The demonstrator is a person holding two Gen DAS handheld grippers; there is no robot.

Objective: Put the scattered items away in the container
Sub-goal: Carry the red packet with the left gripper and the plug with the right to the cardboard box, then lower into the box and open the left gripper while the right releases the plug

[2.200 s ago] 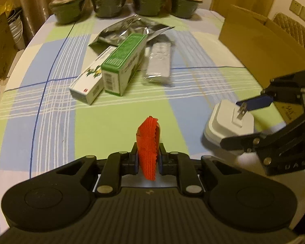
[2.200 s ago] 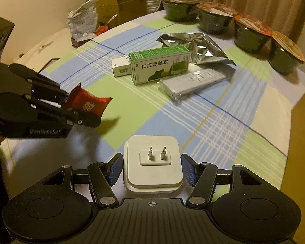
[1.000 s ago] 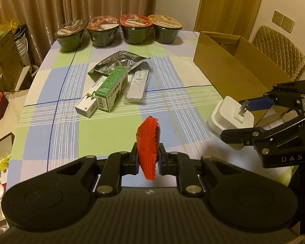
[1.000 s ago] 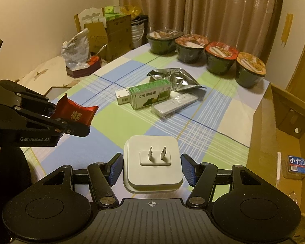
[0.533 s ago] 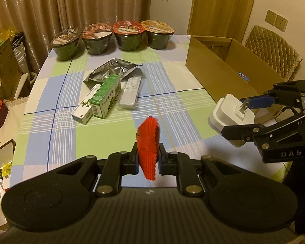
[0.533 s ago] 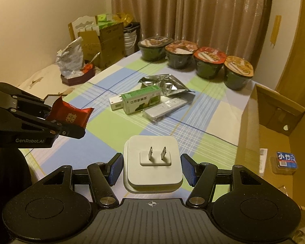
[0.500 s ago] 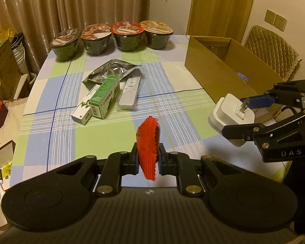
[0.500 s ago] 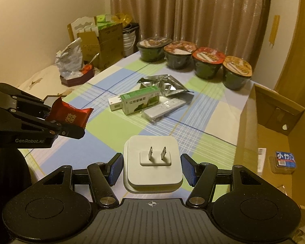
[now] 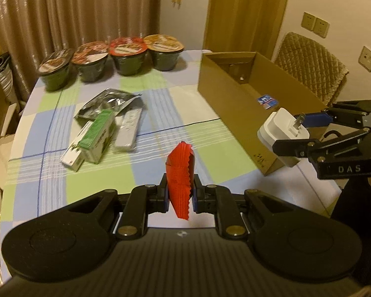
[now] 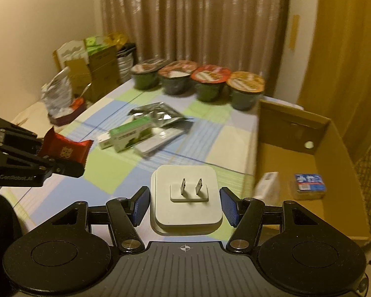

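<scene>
Both hand-held grippers have risen higher above the table (image 9: 146, 89). Left wrist view: left hand-held gripper (image 9: 180, 193) clamps a red packet (image 9: 180, 173) upright, short of the cardboard box (image 9: 237, 101). Right wrist view: right hand-held gripper (image 10: 184, 204) grips a white plug adapter (image 10: 186, 200), prongs up, just beside the box's near wall; a blue pack (image 10: 309, 182) lies inside the box.
</scene>
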